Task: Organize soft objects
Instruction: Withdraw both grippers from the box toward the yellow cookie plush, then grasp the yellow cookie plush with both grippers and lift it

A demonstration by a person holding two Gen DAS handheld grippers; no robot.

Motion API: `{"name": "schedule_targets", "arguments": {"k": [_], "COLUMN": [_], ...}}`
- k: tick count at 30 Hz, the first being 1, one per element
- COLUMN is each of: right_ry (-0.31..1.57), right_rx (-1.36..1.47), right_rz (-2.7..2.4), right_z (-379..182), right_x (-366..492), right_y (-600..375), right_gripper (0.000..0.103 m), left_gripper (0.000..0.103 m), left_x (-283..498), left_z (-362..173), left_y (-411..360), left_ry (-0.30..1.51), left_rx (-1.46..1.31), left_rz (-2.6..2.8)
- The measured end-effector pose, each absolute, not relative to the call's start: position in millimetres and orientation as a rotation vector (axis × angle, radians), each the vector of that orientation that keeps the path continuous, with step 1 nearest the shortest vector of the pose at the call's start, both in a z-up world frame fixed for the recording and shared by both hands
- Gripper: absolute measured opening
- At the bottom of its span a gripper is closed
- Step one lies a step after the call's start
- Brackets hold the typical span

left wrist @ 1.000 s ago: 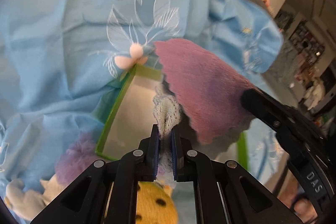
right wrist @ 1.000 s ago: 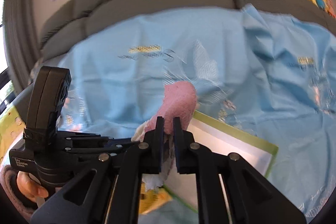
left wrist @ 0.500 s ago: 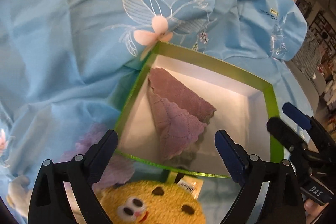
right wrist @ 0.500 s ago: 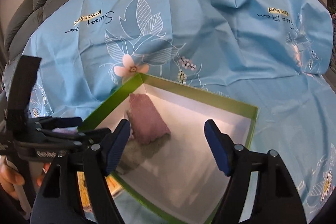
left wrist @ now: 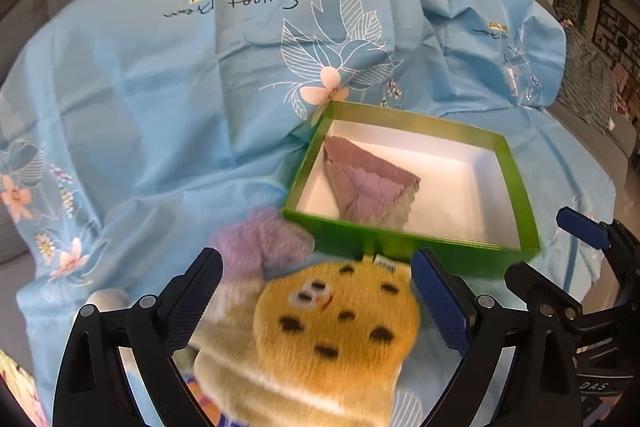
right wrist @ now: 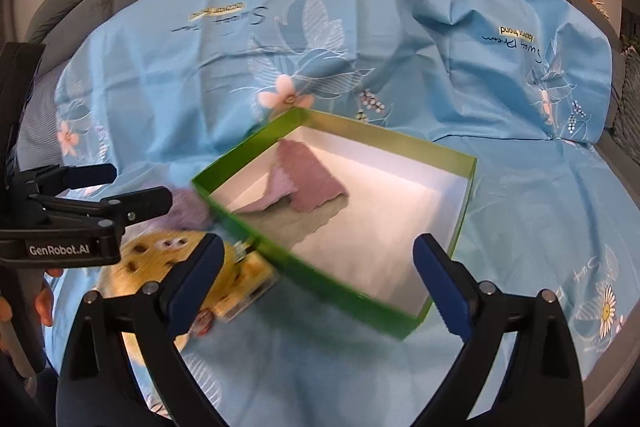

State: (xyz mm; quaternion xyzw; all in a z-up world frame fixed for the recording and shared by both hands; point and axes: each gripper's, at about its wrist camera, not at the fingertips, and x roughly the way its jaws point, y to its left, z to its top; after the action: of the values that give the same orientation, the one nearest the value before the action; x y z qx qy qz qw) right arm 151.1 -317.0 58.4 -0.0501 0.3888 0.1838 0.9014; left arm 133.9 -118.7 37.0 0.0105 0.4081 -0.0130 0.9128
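1. Sofa draped with blue floral sheet (left wrist: 168, 99).
2. Green box (right wrist: 256, 151) on sheet; folded purple cloth (right wrist: 304, 175) inside, left part.
3. Yellow plush (left wrist: 340, 323) touches box's near wall.
4. Left gripper (left wrist: 316, 299) and right gripper (right wrist: 316, 283): both spread wide, holding nothing.

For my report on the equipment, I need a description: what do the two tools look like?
Both tools are matte black plastic frames with silver screws. Each has two broad fingers lined with dark blue ribbed pads. The left tool carries white "GenRobot.AI" lettering on its side, seen in the right view. The right tool shows white letters "DAS" in the left view. No cables or sleeves are visible.
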Motion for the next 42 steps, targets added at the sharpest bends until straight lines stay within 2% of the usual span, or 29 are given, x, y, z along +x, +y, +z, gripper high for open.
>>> {"name": "schedule_targets", "arguments": {"k": [12, 20, 30, 42], "right_ry": [0.843, 0.897, 0.916, 0.991], "right_rx": [-0.108, -0.075, -0.010, 0.326], "right_rz": [0.443, 0.526, 0.665, 0.744], "right_z": [45.9, 21.4, -3.2, -25.1], "right_x": [99.0, 89.1, 94.3, 142.5], "right_y": [-298.2, -286.0, -263.6, -277.9], "right_gripper": [0.097, 0.097, 0.097, 0.097], "left_gripper": [0.096, 0.096, 0.096, 0.096], "left_x": [69.6, 60.4, 75.3, 141.3], "left_z": [25.8, -3.2, -20.0, -31.1], "left_y": [-101.8, -53.3, -37.7, -52.4], "left_ry": [0.835, 0.938, 0.958, 1.077], "left_rx": [0.022, -0.225, -0.420, -0.554], "left_rz": [0.023, -0.007, -0.185, -0.313]}}
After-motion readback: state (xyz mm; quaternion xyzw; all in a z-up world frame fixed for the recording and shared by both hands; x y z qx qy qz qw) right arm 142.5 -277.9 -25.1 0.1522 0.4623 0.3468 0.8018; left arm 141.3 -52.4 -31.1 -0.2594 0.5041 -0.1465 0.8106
